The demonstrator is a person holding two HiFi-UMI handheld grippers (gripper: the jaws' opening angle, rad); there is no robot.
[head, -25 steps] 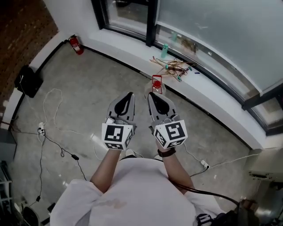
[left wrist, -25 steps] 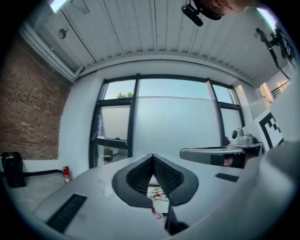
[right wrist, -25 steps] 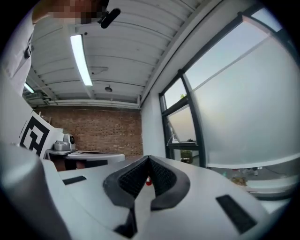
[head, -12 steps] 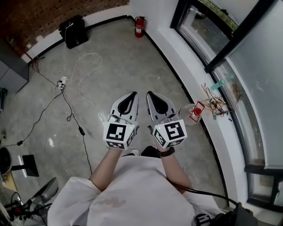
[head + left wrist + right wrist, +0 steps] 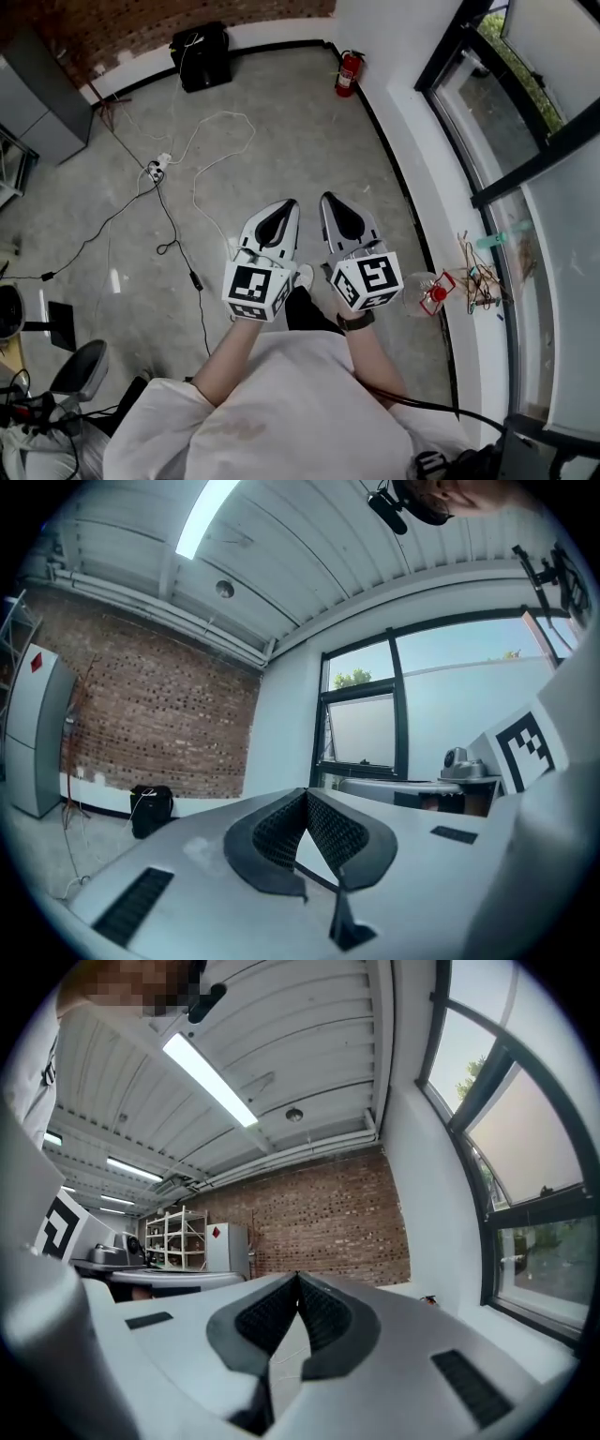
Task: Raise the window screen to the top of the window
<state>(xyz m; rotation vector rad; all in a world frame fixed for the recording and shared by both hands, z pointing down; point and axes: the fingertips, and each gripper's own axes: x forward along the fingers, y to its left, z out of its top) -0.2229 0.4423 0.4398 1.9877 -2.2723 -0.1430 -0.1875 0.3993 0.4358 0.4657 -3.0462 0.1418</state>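
The window [image 5: 487, 103] with its dark frame runs down the right side of the head view, above a white sill [image 5: 441, 187]. A pale panel [image 5: 567, 272] covers its near part; I cannot tell whether this is the screen. My left gripper [image 5: 281, 208] and right gripper [image 5: 336, 202] are held side by side over the concrete floor, left of the window and away from it. Both are shut with nothing between the pads. In the left gripper view the left gripper [image 5: 306, 794] points at the window [image 5: 394, 714]. The right gripper [image 5: 298, 1279] faces a brick wall, with the window [image 5: 506, 1147] to its right.
A fire extinguisher [image 5: 349, 73] stands in the far corner, a black box [image 5: 199, 56] by the brick wall. Cables and a power strip [image 5: 155, 172] lie across the floor. A red-capped bottle [image 5: 427, 292] and a pile of sticks [image 5: 478, 281] sit near the sill.
The whole view has swung: the window went from the top of the picture to the right side. Both grippers stayed shut and side by side, turning with the person.
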